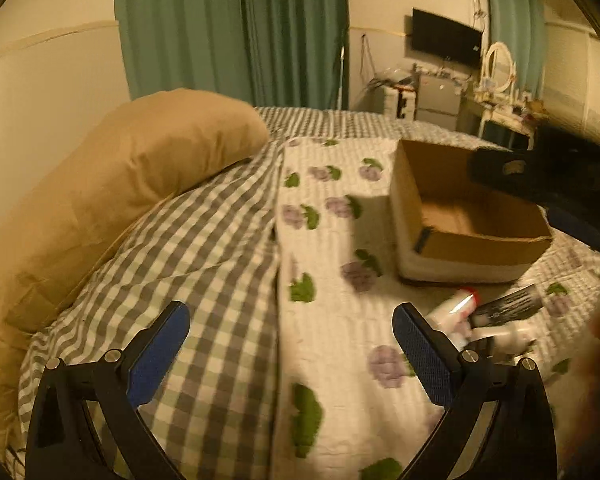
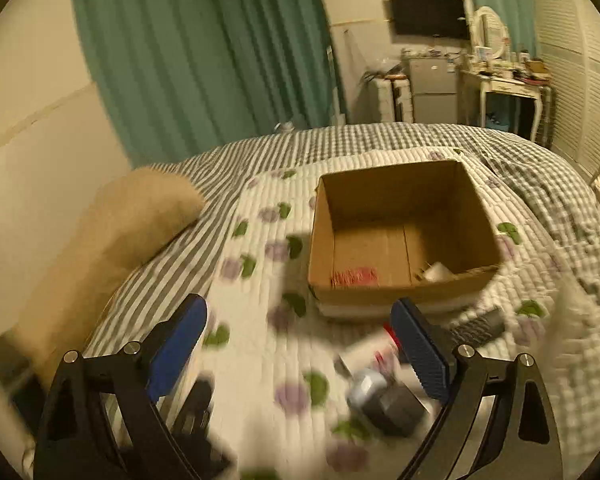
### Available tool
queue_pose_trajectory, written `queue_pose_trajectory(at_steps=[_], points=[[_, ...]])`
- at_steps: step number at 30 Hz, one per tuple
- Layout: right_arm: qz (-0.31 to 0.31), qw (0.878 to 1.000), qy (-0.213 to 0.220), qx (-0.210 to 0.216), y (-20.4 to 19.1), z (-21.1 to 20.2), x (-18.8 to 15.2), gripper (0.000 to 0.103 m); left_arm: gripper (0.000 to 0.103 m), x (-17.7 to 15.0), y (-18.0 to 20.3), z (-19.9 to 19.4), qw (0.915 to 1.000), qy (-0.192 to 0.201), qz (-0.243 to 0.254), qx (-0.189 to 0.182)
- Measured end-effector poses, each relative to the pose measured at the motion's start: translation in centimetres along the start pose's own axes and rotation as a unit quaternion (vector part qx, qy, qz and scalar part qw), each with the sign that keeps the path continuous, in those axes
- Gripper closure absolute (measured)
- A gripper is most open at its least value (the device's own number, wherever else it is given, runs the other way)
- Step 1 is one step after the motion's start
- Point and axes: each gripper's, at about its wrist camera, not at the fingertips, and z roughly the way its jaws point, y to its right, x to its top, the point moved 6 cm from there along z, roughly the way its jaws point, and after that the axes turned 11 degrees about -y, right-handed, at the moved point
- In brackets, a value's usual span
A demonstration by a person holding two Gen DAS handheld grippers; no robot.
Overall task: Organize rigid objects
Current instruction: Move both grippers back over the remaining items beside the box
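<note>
Working over a soft bed [image 2: 380,140], you risk most from the clutter: both claws are spread wide and empty, the right claw [image 2: 300,344] above a loose heap of a white bottle [image 2: 370,354], a grey item [image 2: 384,404] and a remote [image 2: 478,326] just in front of the box [image 2: 400,296]. They touch or overlap, so closing on one may nudge or drag another. The left claw [image 1: 292,344] hangs over bare quilt [image 1: 340,360]. Blur hides exact edges; a misjudged pinch could slip.
</note>
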Motion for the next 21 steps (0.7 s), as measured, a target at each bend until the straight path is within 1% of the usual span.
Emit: queue_pose_trajectory(at_steps=[1,2,4,5,6,7,10,11,12,14,15,17,21], points=[[-0.001,0.999,0.004,-0.035,0.6,1.4,-0.1,0.009,0.000,-0.1,-0.1,0.3,1.0000,-0.003,0.003,0.004],[-0.006,0.997,-0.001,-0.080,1.8,3.1,-0.5,0.009,0.000,-0.1,-0.3,0.6,1.0000,-0.005,0.003,0.007],[-0.032,0.989,-0.024,-0.144,4.1,4.9,-1.6,0.009,0.000,-0.2,-0.4,0.9,0.9999,-0.008,0.001,0.007],[-0.043,0.981,-0.029,-0.184,6.0,4.9,-2.4,0.009,0.000,-0.3,-0.3,1.0,0.9999,-0.010,0.002,0.003],[-0.052,0.976,-0.031,-0.209,7.4,4.5,-2.9,0.009,0.000,-0.3,-0.1,1.1,0.9999,-0.011,0.003,-0.001],[-0.062,0.972,-0.033,-0.225,8.9,3.9,-3.7,0.009,0.000,-0.3,0.2,1.2,0.9999,-0.012,0.004,-0.003],[-0.087,0.967,-0.043,-0.234,13.3,1.5,-6.1,0.008,0.000,-0.3,2.2,1.1,0.9995,-0.012,0.024,-0.017],[-0.091,0.964,-0.057,-0.242,14.9,0.9,-7.1,0.008,0.000,-0.3,3.0,1.0,0.9992,-0.013,0.032,-0.021],[-0.086,0.966,-0.068,-0.233,16.2,0.5,-7.9,0.008,0.000,-0.5,3.9,1.0,0.9987,-0.014,0.040,-0.027],[-0.049,0.975,-0.089,-0.199,18.3,-0.5,-9.2,0.008,0.000,-0.8,5.6,1.0,0.9977,-0.020,0.054,-0.037],[-0.045,0.977,-0.097,-0.187,18.6,-0.7,-9.5,0.008,0.000,-1.0,6.8,1.2,0.9969,-0.025,0.062,-0.041],[-0.052,0.976,-0.105,-0.185,18.7,-0.8,-10.1,0.008,0.000,-1.6,8.7,1.7,0.9955,-0.033,0.074,-0.049],[-0.073,0.977,-0.108,-0.171,17.8,-0.2,-10.1,0.008,0.000,-3.4,12.7,2.9,0.9892,-0.053,0.109,-0.083]])
